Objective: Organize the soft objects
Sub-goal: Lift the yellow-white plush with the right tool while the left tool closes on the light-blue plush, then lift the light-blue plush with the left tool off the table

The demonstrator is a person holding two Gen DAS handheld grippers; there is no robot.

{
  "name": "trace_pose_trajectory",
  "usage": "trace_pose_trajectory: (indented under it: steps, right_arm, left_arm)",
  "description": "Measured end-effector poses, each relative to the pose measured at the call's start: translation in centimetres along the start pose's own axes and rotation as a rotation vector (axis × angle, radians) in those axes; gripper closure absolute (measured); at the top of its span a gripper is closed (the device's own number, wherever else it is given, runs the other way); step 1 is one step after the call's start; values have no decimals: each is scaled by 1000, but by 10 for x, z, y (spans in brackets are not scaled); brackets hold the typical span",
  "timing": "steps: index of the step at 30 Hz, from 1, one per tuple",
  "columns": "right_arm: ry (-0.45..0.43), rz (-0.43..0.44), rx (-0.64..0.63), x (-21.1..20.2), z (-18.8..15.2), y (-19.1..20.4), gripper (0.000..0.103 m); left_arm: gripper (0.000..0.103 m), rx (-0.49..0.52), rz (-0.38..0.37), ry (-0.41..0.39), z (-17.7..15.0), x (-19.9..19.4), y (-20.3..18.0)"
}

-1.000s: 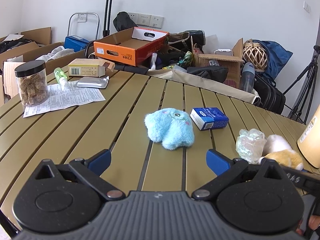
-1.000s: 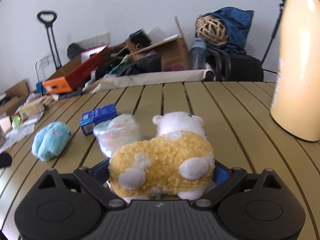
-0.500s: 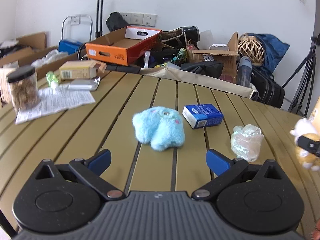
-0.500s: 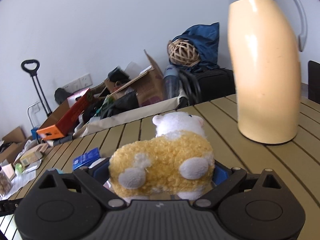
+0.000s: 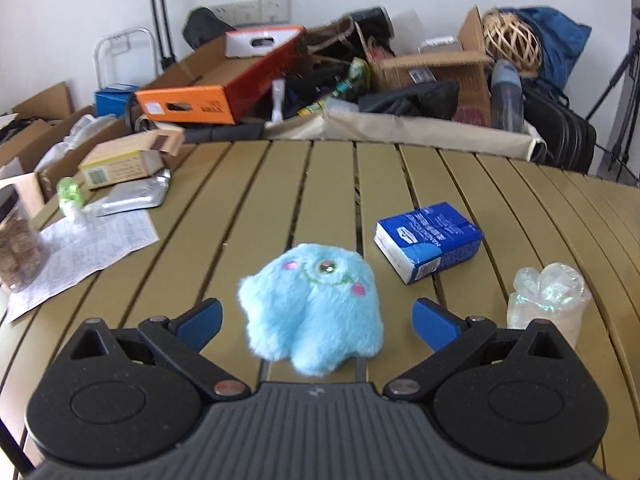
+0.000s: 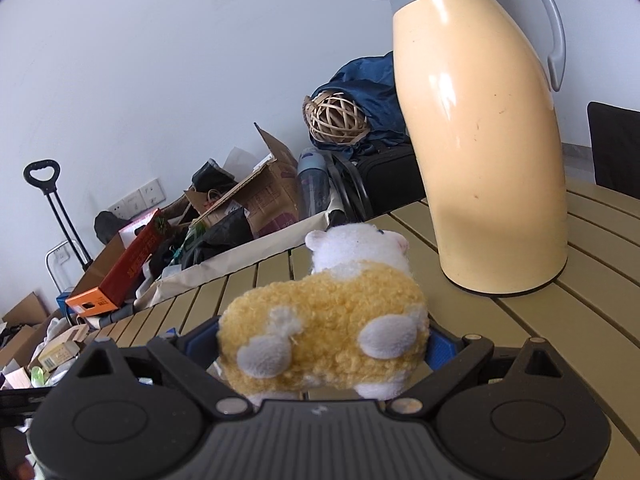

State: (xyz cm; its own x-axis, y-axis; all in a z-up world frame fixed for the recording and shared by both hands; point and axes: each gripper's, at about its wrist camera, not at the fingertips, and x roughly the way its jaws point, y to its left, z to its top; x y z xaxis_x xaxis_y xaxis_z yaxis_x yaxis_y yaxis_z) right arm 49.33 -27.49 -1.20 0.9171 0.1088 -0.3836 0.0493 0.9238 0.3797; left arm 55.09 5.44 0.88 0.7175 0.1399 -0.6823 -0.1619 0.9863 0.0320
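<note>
Right wrist: right tongs (image 6: 324, 350) clamp yellow plush (image 6: 324, 336), pads mostly hidden; left tongs (image 5: 316, 320) wide, straddling blue plush (image 5: 314, 310).

No text I can read: print on the blue carton (image 5: 428, 240), the leaflet (image 5: 80, 252) and the orange box (image 5: 200, 102) is blurred.

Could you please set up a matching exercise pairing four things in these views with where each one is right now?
Things:
1. blue plush monster
2. yellow plush sheep
3. blue carton
4. cream thermos jug

Places:
A. standing upright on the table, beyond the right gripper
B. lying on the table, right of the plush monster
C. clamped in the right gripper
D. on the table between the open fingers of the left gripper

Pairs: 1-D, 2-C, 3-B, 4-A
</note>
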Motion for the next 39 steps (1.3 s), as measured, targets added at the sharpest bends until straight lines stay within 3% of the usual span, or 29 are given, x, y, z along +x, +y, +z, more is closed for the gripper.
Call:
trace_pose_trajectory:
  steps: [14,25,28,32,39]
  right_arm:
    - [-6,11,30,-3,1,-6,5]
    - [-18,18,60,-5,1,-10,5]
    - [-15,25,56,-5,-1,-8,5]
    - [-11,32,56,-6,-1,-8,5]
    - [-9,33,59,-5,1,-10,5]
  left_arm:
    - [0,-65,100,80,11,43,0]
    - [1,-62,100,73,13,41,-3]
    - [6,-73,105,78,11,40,-2]
    - [23,-105,83,90,8,39,2]
    - [29,-100,72,70,4,31,-2]
